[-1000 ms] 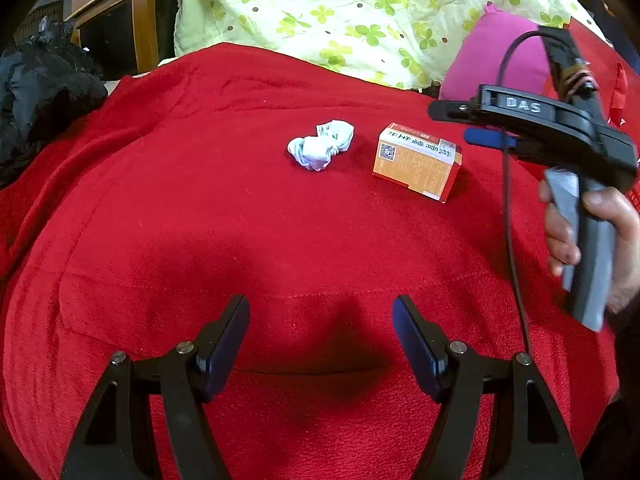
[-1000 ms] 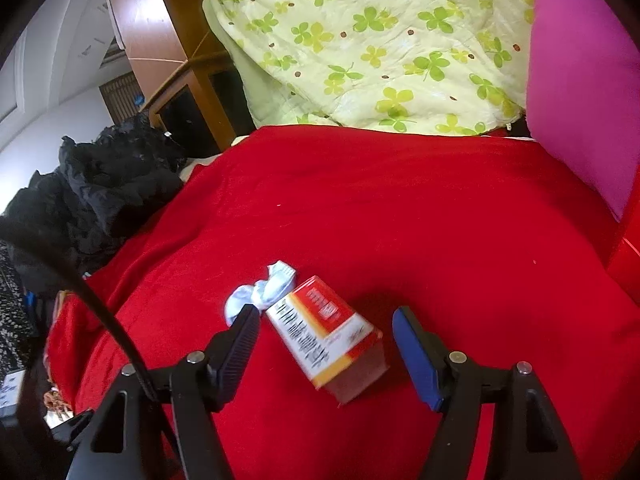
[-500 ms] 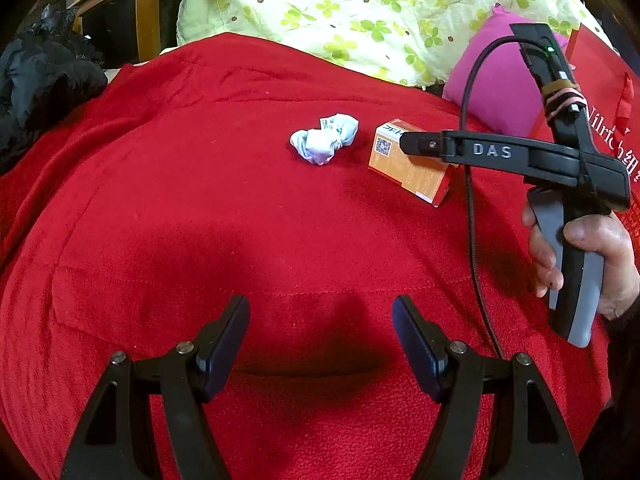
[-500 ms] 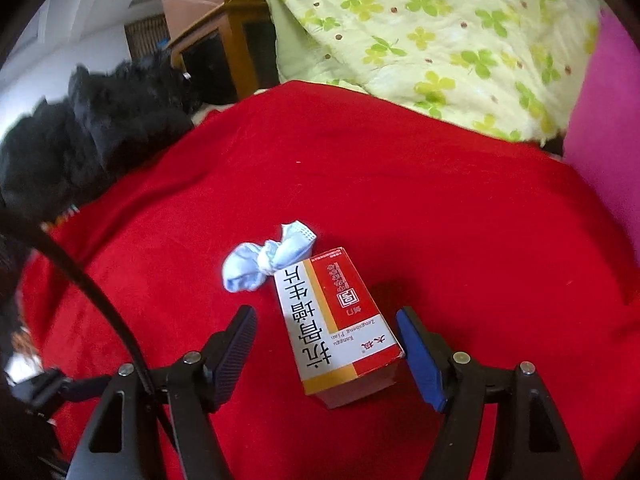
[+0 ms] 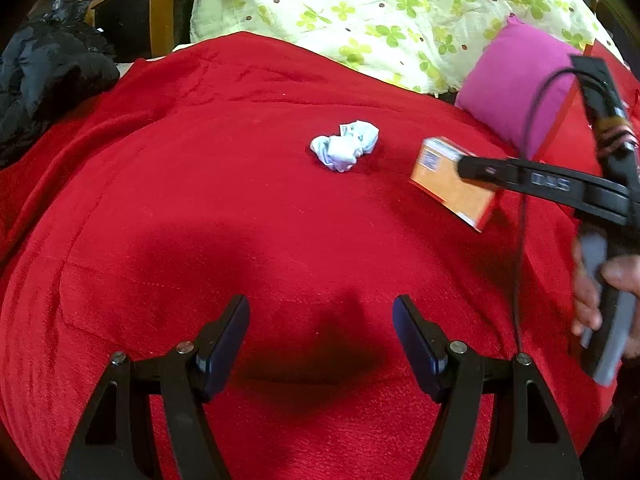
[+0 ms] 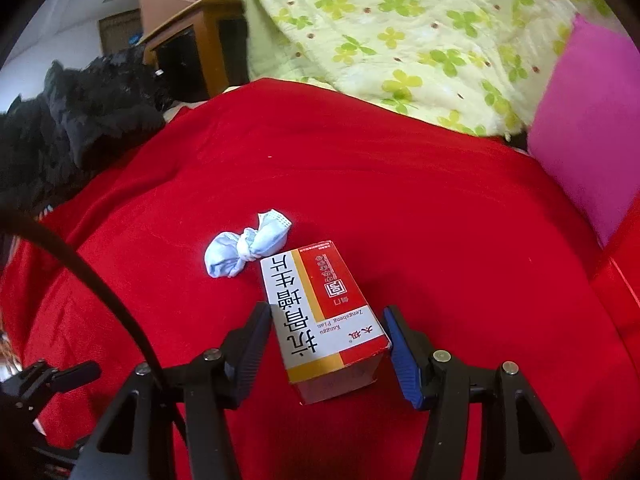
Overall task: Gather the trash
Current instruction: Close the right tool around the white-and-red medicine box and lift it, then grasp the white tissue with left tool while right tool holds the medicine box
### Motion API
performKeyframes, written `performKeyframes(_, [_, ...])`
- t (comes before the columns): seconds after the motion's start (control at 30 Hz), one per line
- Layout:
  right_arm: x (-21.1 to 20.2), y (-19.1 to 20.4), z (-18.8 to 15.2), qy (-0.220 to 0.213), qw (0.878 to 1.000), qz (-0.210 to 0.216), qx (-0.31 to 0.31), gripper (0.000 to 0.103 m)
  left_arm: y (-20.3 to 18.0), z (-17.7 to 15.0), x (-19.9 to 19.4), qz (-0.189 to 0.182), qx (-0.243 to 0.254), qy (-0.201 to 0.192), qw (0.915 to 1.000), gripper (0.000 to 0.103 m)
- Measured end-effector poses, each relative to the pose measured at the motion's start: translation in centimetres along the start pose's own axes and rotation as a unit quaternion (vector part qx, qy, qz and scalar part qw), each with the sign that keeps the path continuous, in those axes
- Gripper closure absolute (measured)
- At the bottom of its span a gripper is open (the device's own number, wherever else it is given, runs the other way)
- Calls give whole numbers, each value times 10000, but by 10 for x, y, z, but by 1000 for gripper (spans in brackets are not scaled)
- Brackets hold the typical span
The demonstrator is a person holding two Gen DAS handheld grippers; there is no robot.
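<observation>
**Right tongs closing about the medicine box**

From my right wrist camera, the right gripper [image 6: 326, 344] brackets the medicine box [image 6: 320, 320], which lies flat on the red blanket [image 6: 440, 208]. Its jaws have just been closing with the box between them. The left pad sits just beside, perhaps touching, the box's white side; the blue right pad meets its near right corner. I cannot tell whether they press yet. The box's long axis runs from about 5 o'clock, nearest the tongs, toward 11 o'clock, printed face up, its near end tucked between the pads. At the far end, toward 11 o'clock, a crumpled white-blue wad [image 6: 248, 248] touches or nearly touches the box. My left gripper [image 5: 320, 344] hovers over bare blanket, jaws apart and empty; in its view the wad [image 5: 346, 150] lies at 12 o'clock and the box [image 5: 448, 188] at 1 o'clock.
</observation>
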State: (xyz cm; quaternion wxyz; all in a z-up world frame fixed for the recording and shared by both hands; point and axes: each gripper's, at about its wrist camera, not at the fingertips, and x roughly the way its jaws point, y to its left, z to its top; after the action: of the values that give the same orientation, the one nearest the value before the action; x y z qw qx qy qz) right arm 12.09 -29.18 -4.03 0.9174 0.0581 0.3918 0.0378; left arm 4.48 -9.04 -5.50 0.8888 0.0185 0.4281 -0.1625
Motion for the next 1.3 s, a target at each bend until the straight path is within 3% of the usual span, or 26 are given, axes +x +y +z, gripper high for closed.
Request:
performKeyframes(0.3, [-30,-26,-27,379,9932,215,1081,43,-2,-1,2,68,69,38,9999,29])
performKeyframes(0.63, [-69,-20,-74,549,9890,127,1368,43,-7,-6,-1,112,192,46,9997,29])
performKeyframes(0.97, [-60,-20,-68,589,9915,166,1151,42,-8,-4,9,262,239,180,9992,29])
performKeyframes(1.1, [-58,-22,-67,620,9916,227,1117,43,-7,11,11,256,304,138,9991,29])
performKeyframes(1.3, [-55,-26,-66,706,9896,312,1215,43,-12,65,28,131,583,26,9982,29])
